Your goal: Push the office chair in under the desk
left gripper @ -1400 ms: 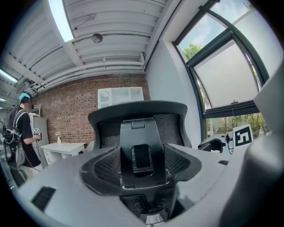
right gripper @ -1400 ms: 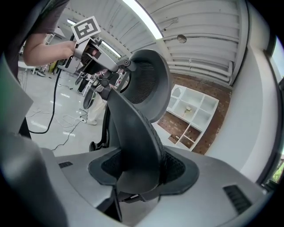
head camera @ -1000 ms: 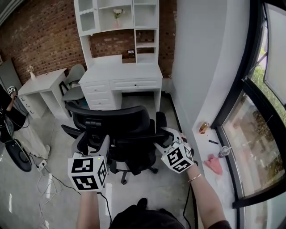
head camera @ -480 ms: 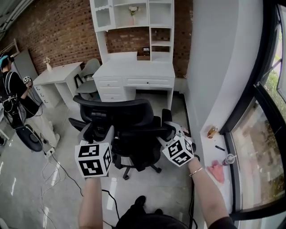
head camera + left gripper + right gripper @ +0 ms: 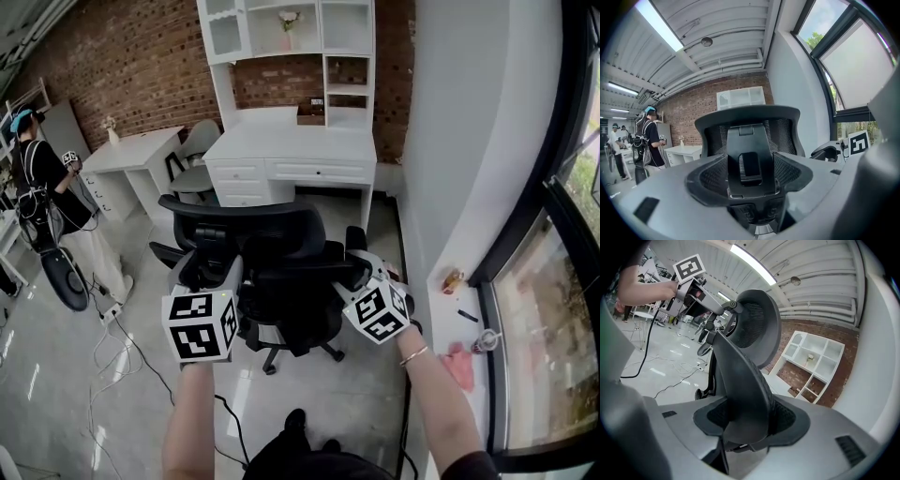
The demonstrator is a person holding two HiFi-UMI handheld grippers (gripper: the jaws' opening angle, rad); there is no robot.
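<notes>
There is one black office chair (image 5: 281,248) and one grey chair (image 5: 192,150). White desks number two: one under a shelf unit (image 5: 291,145), and one smaller (image 5: 141,150). There are two grippers, the left gripper (image 5: 206,274) and the right gripper (image 5: 354,272). The head view shows one person (image 5: 42,187); the left gripper view shows at least two. One box (image 5: 309,112) sits at the larger desk's back edge. The window sill (image 5: 441,323) carries four small things, among them one pink cloth (image 5: 459,366) and one cup (image 5: 486,340).

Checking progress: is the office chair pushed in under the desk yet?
Out. The office chair stands short of the desk, floor showing between.
</notes>
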